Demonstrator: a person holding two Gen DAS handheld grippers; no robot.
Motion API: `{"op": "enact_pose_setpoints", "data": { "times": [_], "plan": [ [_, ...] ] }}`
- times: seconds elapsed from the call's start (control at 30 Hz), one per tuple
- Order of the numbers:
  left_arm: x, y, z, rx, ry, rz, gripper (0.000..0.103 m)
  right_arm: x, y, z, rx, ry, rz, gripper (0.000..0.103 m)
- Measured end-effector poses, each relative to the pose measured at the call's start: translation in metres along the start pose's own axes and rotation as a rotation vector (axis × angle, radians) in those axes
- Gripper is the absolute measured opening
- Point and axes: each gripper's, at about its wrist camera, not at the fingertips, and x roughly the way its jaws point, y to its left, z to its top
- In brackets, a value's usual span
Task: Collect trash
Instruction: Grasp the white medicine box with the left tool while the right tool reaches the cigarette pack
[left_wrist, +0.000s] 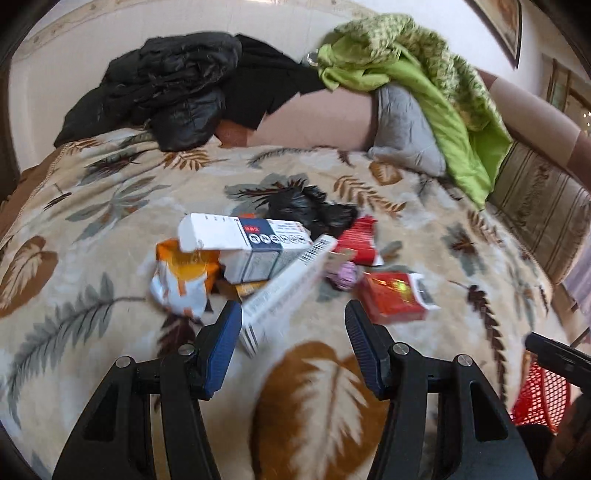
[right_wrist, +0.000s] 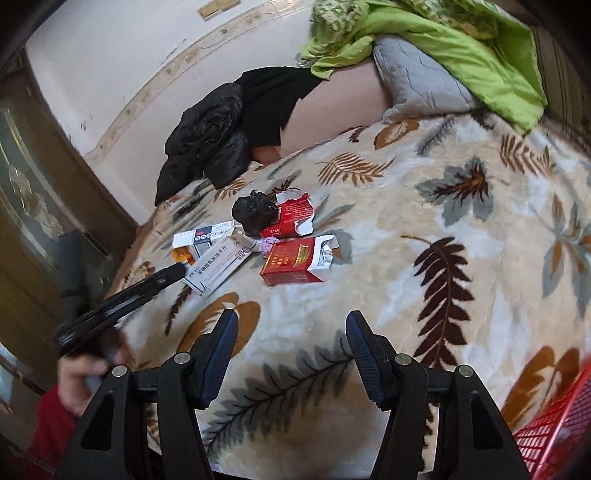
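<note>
Left wrist view: my left hand-held gripper (left_wrist: 293, 325) is spread wide with nothing in it, hovering low over the bed's leaf-print blanket (left_wrist: 110, 206). The long white medicine box (left_wrist: 286, 291) lies tilted between the fingers' reach, its near end just beside my left finger (left_wrist: 221, 339). Behind it the trash sits in one tight clump: a blue-and-white box (left_wrist: 243, 240), an orange-and-white packet (left_wrist: 184, 280), a black plastic bag (left_wrist: 310, 210), a torn red wrapper (left_wrist: 360, 240), a small purple wad (left_wrist: 345, 277) and a red cigarette pack (left_wrist: 395, 299) off to the right. Everything is motion-blurred, so print is unreadable. Lots of open blanket left and near me. The red mesh basket (left_wrist: 541, 395) is cut off at the lower right edge.

Right wrist view: my right hand-held gripper (right_wrist: 291, 339) is also wide and empty, well back from the clump, with bare blanket in between. The left gripper (right_wrist: 122, 306) reaches in from the left, its tip at the white box (right_wrist: 218, 267); its fingers are too blurred to read here. The orange packet is mostly hidden behind boxes. The basket corner (right_wrist: 554, 432) pokes in bottom right. Black jacket (right_wrist: 207, 144) and green quilt (right_wrist: 424, 40) sit far back.
</note>
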Motion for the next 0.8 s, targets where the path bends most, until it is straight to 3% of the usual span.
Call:
{"op": "enact_pose_setpoints", "data": {
  "times": [0.13,0.2,0.27,0.53,0.67,0.73,0.8],
  "plan": [
    [0.027,-0.004,0.009,0.058,0.035,0.019,0.057,-0.003,-0.006,0.001,0.024,-0.006,0.008,0.065],
    [0.037,-0.01,0.009,0.09,0.071,-0.001,0.04,-0.005,-0.008,0.002,0.028,-0.01,0.015,0.065],
    [0.045,-0.014,0.005,0.095,0.099,0.01,0.037,-0.005,-0.01,0.003,0.032,-0.009,0.019,0.065],
    [0.06,-0.022,-0.006,0.106,0.087,0.087,0.032,-0.002,-0.007,0.003,0.027,-0.007,0.029,0.065],
    [0.057,-0.024,-0.009,0.119,0.061,0.134,0.024,0.005,-0.004,0.005,0.009,0.021,0.027,0.065],
    [0.048,-0.024,-0.011,0.112,0.063,0.123,0.016,0.015,-0.005,0.011,0.007,0.062,0.053,0.065],
    [0.033,-0.023,-0.015,0.076,0.058,0.065,0.013,0.026,-0.005,0.02,-0.008,0.074,0.052,0.065]
  ]
}}
